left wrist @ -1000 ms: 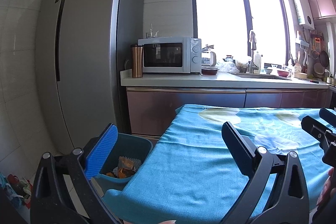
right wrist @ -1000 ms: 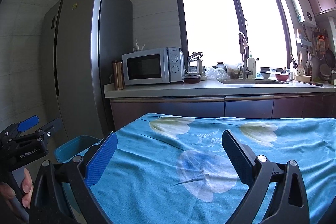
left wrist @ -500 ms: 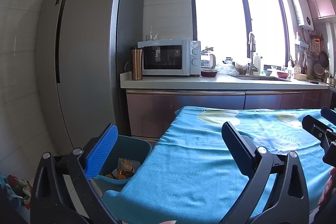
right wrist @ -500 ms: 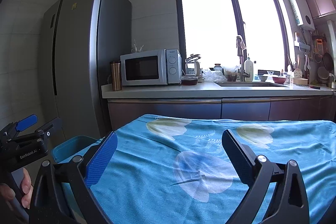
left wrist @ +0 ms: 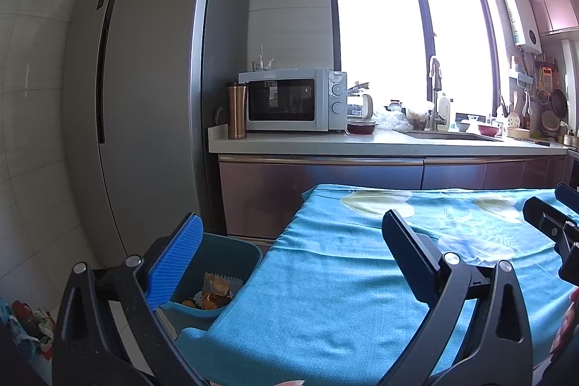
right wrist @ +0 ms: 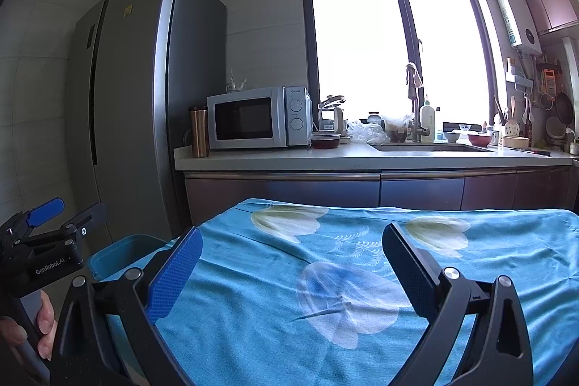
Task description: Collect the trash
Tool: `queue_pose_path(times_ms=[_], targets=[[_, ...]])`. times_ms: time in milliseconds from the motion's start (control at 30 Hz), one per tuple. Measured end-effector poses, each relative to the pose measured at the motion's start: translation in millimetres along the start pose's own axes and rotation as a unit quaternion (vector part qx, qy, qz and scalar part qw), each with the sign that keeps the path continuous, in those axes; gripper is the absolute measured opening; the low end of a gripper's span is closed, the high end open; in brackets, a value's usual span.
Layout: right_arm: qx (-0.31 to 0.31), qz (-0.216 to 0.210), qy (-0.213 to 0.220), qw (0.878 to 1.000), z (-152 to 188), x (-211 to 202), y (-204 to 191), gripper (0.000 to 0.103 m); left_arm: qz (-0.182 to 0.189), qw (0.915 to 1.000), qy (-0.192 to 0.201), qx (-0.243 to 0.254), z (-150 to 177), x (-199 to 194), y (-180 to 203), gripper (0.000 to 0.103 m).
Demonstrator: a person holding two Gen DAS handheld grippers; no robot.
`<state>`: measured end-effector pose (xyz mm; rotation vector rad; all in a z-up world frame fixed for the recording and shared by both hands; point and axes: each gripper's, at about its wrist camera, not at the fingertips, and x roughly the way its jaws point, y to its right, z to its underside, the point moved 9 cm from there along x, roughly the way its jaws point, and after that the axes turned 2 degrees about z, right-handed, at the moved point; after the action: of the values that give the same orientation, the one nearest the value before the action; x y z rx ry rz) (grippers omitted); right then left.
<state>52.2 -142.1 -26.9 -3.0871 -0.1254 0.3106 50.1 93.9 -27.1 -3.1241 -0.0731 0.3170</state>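
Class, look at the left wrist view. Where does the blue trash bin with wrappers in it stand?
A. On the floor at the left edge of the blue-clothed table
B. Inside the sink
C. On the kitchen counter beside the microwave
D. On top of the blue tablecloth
A: the blue trash bin stands on the floor, below the left edge of the blue tablecloth, with wrappers inside.

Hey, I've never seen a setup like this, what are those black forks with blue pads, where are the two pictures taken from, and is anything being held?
They are handheld grippers, one per hand, each carrying a camera that looks along its fingers. One picture comes from the left gripper, the other from the right gripper. Both are open and hold nothing. Below them is a table under a blue tablecloth with nothing visible on it. Beside the table stands a blue bin with wrappers inside. Behind is a kitchen counter with a microwave.
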Motion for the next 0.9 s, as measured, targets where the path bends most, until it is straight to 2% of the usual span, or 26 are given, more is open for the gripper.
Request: queue_pose_path(times_ms=[900], targets=[[0.0,0.002,0.005,1.0,-3.1,-1.0,1.6,0.096,0.001,1.0,0.005,0.0,-1.1,0.3,3.1,0.097]])
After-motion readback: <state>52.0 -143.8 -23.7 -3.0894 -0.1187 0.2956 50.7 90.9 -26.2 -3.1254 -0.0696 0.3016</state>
